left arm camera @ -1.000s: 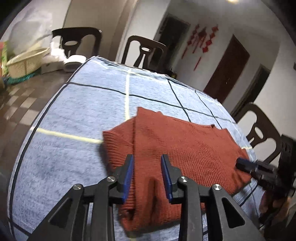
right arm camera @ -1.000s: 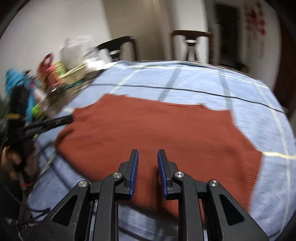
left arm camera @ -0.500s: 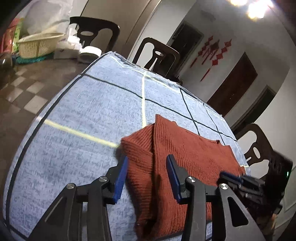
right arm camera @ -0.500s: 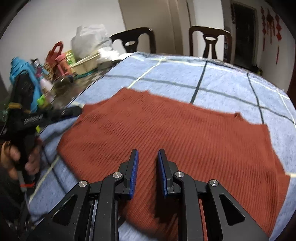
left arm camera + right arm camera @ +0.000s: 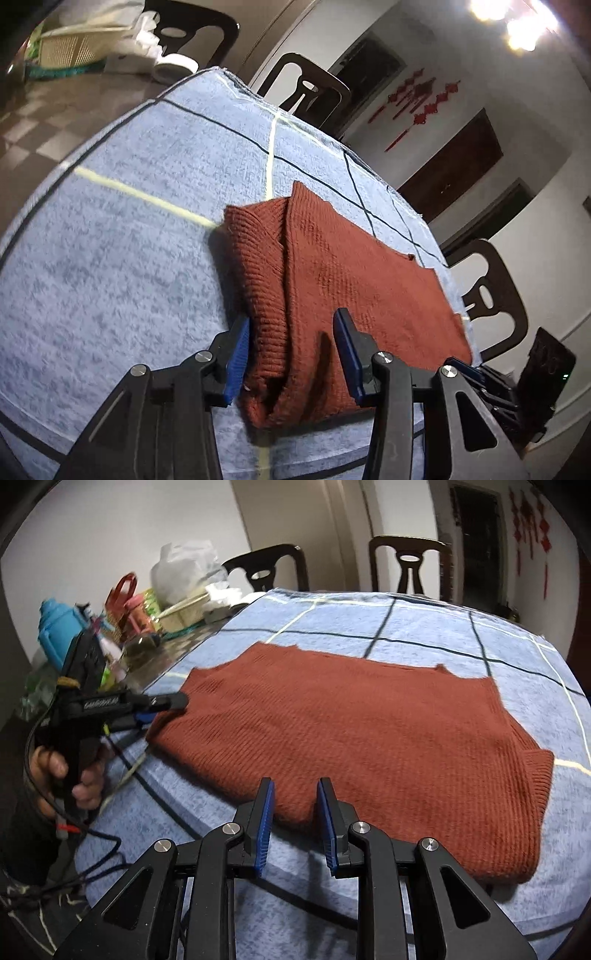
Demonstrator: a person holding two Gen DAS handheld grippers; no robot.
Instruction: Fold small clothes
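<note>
Home dining room: wooden chairs (image 5: 410, 559) around table (red door ornaments (image 5: 417, 107)).

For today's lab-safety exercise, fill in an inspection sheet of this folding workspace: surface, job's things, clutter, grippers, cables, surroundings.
Surface: blue checked cloth over the table.
Job's things: rust sweater, lying flat, its left end folded over.
Clutter: basket, blue bottle, plastic bag at the table's far left end.
Grippers: left gripper open astride the sweater's folded end; right gripper opening at the near hem.
Cables: black cable trailing from the left gripper.
Surroundings: chairs, dark door, red wall ornaments.
</note>
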